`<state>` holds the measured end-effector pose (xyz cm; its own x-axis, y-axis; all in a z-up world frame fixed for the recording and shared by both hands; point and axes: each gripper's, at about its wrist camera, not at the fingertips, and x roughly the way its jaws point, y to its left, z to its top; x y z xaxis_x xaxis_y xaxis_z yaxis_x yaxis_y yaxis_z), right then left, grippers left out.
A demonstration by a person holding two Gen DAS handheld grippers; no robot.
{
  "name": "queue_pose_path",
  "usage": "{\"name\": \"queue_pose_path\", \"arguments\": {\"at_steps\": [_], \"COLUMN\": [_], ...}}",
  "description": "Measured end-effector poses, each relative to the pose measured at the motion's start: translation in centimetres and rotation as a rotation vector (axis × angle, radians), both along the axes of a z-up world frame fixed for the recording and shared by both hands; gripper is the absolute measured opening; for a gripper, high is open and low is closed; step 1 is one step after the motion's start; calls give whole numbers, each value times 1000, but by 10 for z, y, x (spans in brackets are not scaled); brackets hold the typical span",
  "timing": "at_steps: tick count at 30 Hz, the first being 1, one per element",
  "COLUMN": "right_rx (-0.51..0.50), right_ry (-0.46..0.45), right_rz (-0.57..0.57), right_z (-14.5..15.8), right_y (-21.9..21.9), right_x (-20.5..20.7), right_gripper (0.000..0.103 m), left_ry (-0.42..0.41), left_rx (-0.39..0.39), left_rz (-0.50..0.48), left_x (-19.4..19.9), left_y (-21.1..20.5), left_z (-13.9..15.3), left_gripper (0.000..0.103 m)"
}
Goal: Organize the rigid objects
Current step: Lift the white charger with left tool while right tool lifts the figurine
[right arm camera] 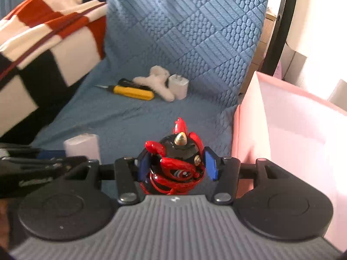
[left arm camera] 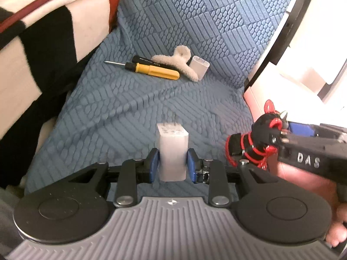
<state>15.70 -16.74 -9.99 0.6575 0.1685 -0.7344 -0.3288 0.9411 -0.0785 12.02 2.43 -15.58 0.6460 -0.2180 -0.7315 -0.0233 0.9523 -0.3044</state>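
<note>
My left gripper (left arm camera: 172, 164) is shut on a white charger block (left arm camera: 172, 149), prongs pointing away, held above the blue cover (left arm camera: 121, 112). My right gripper (right arm camera: 177, 165) is shut on a red and black spiked toy (right arm camera: 176, 169); the toy also shows in the left wrist view (left arm camera: 260, 138), to the right of the charger. The charger shows in the right wrist view (right arm camera: 82, 146), to the toy's left. Farther back lie a yellow screwdriver (left arm camera: 151, 70), a black screwdriver (left arm camera: 143, 60), a fuzzy beige hair claw (left arm camera: 182, 61) and a second white charger (left arm camera: 198, 67).
A pink box (right arm camera: 282, 130) stands open at the right, beside the blue cover. A red, white and black checked blanket (right arm camera: 43, 43) is heaped at the left. A black frame bar (right arm camera: 279, 26) rises at the back right.
</note>
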Motion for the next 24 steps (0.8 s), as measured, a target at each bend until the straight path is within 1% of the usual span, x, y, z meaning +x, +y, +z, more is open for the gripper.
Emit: {"name": "queue_pose_path", "arguments": {"at_steps": [4,8,9,11,13,17,19,20,22,24], "right_rx": [-8,53,56,30,8,6,9,9,21,41], "right_ry": [5,47,52,53,57,78,82,87,104,126], "right_rz": [5,-23,-19,2,17,25,24,18,7,-9], "right_z": [-5,-10,-11,-14,-18,-24,-27,-28,-31,-33], "right_y": [9,5,6,9,12,12,12,12,10,7], "right_x": [-26,-41,-44,-46,-46,-45,-45,-44,-43,-40], "right_gripper": [55,55,55,55,55,56,57,59,59,61], "left_ry": [16,31,32,32,40,59,61,63,62,67], "left_rx": [-2,-22,-21,-31,-58,-158,-154,-154,-159,-159], "left_rz": [-1,9,9,10,17,45,46,46,45,44], "left_x": [-13,-19,-19,-19,-20,-20,-19,-19,-19,-17], "left_y": [-4,-6,-6,-5,-4,0,-1,-1,-1,-1], "left_z": [-1,-4,-4,-4,-5,-8,-8,-8,-8,-9], "left_gripper": [32,32,32,32,32,33,36,40,45,47]}}
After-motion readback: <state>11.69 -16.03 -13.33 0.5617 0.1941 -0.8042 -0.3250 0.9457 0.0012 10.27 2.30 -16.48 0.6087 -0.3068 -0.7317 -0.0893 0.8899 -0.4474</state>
